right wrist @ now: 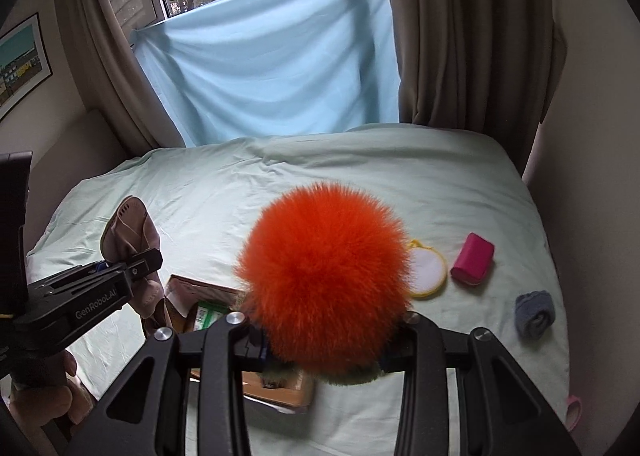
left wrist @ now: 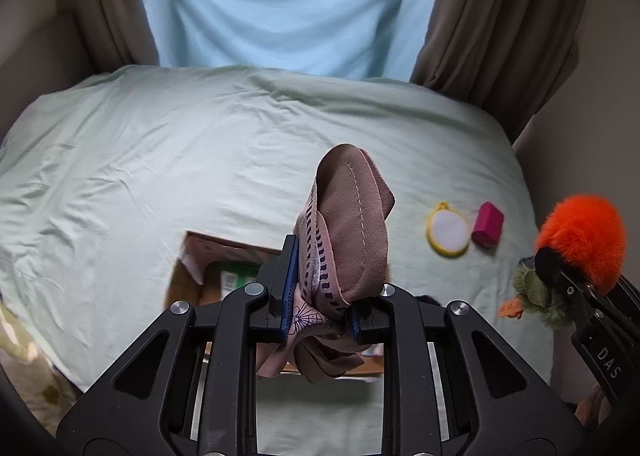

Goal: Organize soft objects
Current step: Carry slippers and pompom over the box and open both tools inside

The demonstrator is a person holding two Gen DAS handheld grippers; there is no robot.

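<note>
My left gripper (left wrist: 320, 308) is shut on a folded pink patterned cloth (left wrist: 348, 228) and holds it above an open cardboard box (left wrist: 188, 276) on the bed. The cloth also shows in the right wrist view (right wrist: 132, 232). My right gripper (right wrist: 324, 352) is shut on an orange pompom toy (right wrist: 328, 280) with an olive green base, held above the same box (right wrist: 208, 296). The toy shows at the right edge of the left wrist view (left wrist: 580, 240).
On the pale green bed sheet (right wrist: 280, 176) lie a round yellow-rimmed white pad (right wrist: 426, 270), a pink block (right wrist: 472, 258) and a rolled grey-blue sock (right wrist: 534, 314). Curtains (right wrist: 460, 36), a blue sheet (right wrist: 272, 72) and a window stand behind the bed.
</note>
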